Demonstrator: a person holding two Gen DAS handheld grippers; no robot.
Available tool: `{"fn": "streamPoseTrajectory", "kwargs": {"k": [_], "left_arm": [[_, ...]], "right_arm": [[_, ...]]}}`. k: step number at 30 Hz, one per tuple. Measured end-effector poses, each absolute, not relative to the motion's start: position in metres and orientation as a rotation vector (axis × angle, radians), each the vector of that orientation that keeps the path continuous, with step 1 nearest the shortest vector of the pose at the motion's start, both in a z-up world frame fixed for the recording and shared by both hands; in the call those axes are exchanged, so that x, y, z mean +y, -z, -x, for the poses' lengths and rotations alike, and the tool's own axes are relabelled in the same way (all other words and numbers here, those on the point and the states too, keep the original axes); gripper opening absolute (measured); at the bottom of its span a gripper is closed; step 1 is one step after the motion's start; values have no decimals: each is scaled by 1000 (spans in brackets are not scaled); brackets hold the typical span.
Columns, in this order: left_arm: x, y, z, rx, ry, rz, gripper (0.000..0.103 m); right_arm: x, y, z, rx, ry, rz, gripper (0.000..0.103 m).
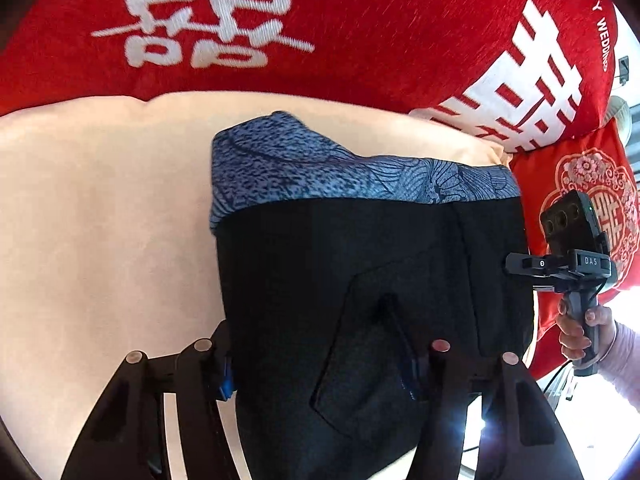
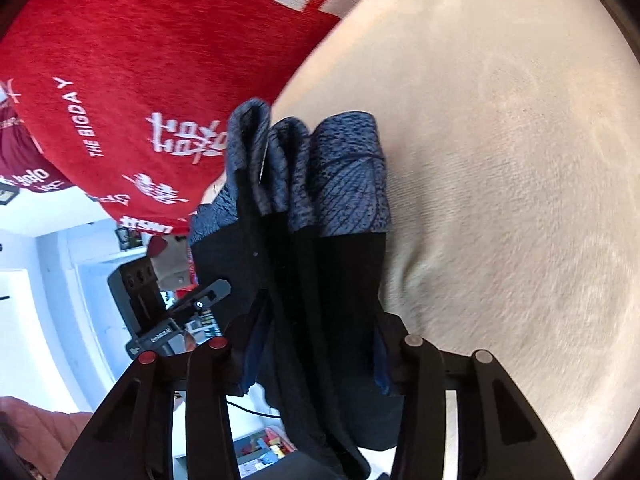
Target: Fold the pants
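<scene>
Pants [image 1: 372, 280]: one pair, folded | left claw [image 1: 324, 364]: pinching pants | right claw [image 2: 316, 360]: pinching pants

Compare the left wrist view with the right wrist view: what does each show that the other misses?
Left wrist only: the pants broadside with a flat pocket, the right gripper off their edge, its hand, and a small red cushion.

Right wrist only: the pants edge-on as stacked layers between its fingers, and the left gripper from behind.

Both: pants with a blue patterned waistband, the beige cushion, and the big red pillow.
</scene>
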State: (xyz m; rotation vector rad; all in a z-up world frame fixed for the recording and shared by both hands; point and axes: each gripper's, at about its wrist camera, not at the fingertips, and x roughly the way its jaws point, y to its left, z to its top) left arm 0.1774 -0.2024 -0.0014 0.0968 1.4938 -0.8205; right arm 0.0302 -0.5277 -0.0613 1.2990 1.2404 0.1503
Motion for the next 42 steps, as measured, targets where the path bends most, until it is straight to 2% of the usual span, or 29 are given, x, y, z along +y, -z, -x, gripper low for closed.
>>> {"fn": "streamPoseTrajectory", "kwargs": {"k": [13, 19, 22, 23, 26, 33, 34, 35, 36, 37, 42], "left_arm": [[-142, -33, -139, 1523, 798, -109, 61], [-117, -19, -127, 1554, 752, -125, 61], [-112, -7, -124, 1501, 681, -215, 61], [-112, -4, -124, 1485, 676, -230, 64], [-110, -2, -122, 1458, 649, -246, 81], [-113, -18, -108, 1412, 632, -292, 81], [-113, -23, -104, 1405, 639, -282, 81], [-116, -26, -102, 1399, 639, -273, 81], [-114, -30, -98, 1390, 638, -275, 81], [-114, -33, -95, 1380, 637, -280, 81], [-122, -36, -108, 1344, 612, -281, 81]], "right_arm": [[-464, 32, 4, 1216, -176, -1355, 48], [-445, 37, 11, 1278, -138, -1333, 48], [-438, 45, 7, 1335, -58, -1268, 53], [-438, 45, 6, 1337, -38, -1259, 55], [-438, 41, 2, 1373, 49, -1157, 64], [-429, 1, 10, 1395, 229, -901, 64], [-428, -7, 14, 1376, 242, -903, 64], [-427, -12, 18, 1361, 250, -904, 58], [-425, -16, 20, 1350, 255, -898, 42], [-423, -21, 22, 1346, 257, -879, 36], [-423, -24, 1, 1317, 257, -824, 35]]}}
